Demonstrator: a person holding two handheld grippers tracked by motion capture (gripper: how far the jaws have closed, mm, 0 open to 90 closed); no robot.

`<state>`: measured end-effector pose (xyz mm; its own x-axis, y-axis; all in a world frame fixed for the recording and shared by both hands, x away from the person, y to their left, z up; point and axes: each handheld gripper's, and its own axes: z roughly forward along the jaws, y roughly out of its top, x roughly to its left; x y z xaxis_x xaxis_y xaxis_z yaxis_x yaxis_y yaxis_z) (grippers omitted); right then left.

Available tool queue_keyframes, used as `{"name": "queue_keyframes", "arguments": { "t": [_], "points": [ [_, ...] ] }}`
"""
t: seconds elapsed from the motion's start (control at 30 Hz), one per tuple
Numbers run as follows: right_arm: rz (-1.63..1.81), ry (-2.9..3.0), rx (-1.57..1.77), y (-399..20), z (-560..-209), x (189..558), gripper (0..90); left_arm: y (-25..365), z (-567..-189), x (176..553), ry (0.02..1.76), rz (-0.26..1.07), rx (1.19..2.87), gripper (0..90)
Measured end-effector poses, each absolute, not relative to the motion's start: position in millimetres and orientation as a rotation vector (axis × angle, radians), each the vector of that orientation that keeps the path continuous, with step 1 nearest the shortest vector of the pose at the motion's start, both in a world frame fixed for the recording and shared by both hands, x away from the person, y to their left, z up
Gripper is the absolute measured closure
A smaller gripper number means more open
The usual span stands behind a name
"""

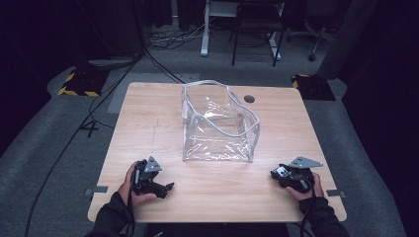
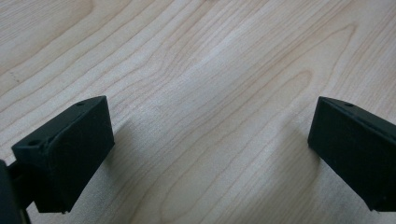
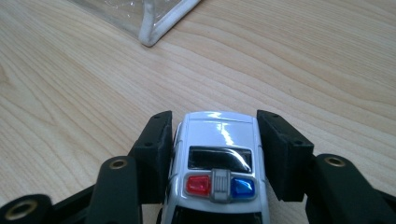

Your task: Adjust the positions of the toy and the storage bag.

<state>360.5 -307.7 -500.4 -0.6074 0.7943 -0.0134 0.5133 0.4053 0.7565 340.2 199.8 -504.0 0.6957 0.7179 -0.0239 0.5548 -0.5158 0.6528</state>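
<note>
toy police car — between jaws | right hand-held gripper clamped on it

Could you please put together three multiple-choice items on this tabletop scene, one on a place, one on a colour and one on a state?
1. Where does the clear bag stand on the table?
A. at the near left corner
B. around the middle, toward the far edge
C. under the left gripper

2. Which colours are the lights on the roof of the toy police car?
A. red and blue
B. green and yellow
C. both white

3. How do the jaws of the left gripper stand?
A. shut on the car
B. shut on the bag
C. wide apart over bare wood

Answers: 1 B, the high view shows it beyond both grippers. 2 A, a red and a blue lens sit side by side. 3 C, only wood lies between them; the right gripper clamps the car.
</note>
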Motion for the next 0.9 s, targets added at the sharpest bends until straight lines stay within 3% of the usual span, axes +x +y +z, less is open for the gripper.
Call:
{"name": "queue_keyframes", "arguments": {
  "t": [0.9],
  "points": [
    [1.025, 2.253, 1.171, -310, -496, 385, 48.6, 200, -504, 340, 0.968, 0.328, 2.259, 0.4]
  ]
}}
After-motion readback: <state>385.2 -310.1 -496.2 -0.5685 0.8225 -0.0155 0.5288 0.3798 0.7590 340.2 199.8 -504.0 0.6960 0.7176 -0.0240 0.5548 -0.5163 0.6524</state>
